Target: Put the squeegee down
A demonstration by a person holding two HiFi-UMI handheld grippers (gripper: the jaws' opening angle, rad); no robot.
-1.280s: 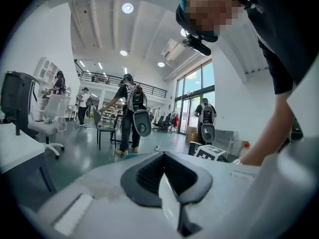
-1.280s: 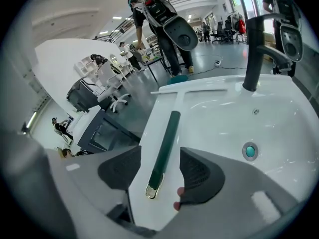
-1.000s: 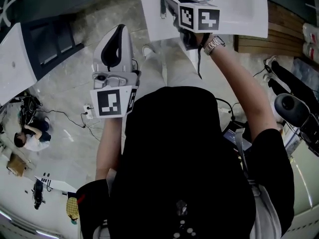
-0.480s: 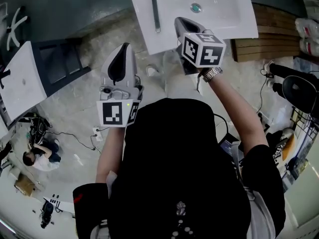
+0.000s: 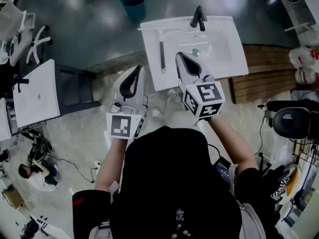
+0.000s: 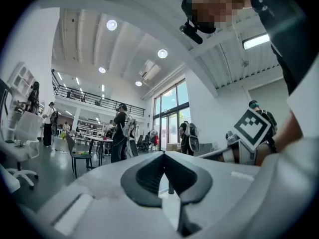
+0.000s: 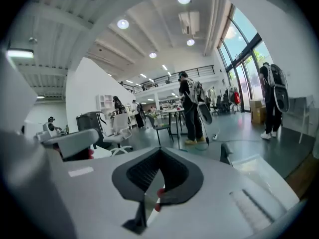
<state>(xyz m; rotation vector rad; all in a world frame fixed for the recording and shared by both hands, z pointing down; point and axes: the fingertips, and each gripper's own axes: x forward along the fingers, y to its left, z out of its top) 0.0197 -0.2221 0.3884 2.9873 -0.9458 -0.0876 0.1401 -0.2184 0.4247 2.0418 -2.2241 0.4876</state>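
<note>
The squeegee (image 5: 162, 56), a slim dark bar, lies along the left rim of the white sink (image 5: 229, 59), below the black faucet (image 5: 199, 18). Nothing touches it. My right gripper (image 5: 182, 59) hovers over the sink's front edge, just right of the squeegee, with its jaws shut and empty. My left gripper (image 5: 137, 73) hangs left of the sink over the floor, also shut with nothing in it. The right gripper view has that gripper's closed tips (image 7: 160, 150) pointing across the hall. In the left gripper view the tips (image 6: 164, 154) meet too.
A teal bin (image 5: 133, 3) stands behind the sink. A white desk (image 5: 35, 93) is at the left and wooden planks (image 5: 264, 78) at the right. A dark chair (image 5: 291, 121) sits at the far right. Several people stand in the hall (image 7: 192, 108).
Both grippers have risen and the right one has pulled back from the sink's rim. The squeegee stays lying on the rim. The head view now takes in the whole sink.
</note>
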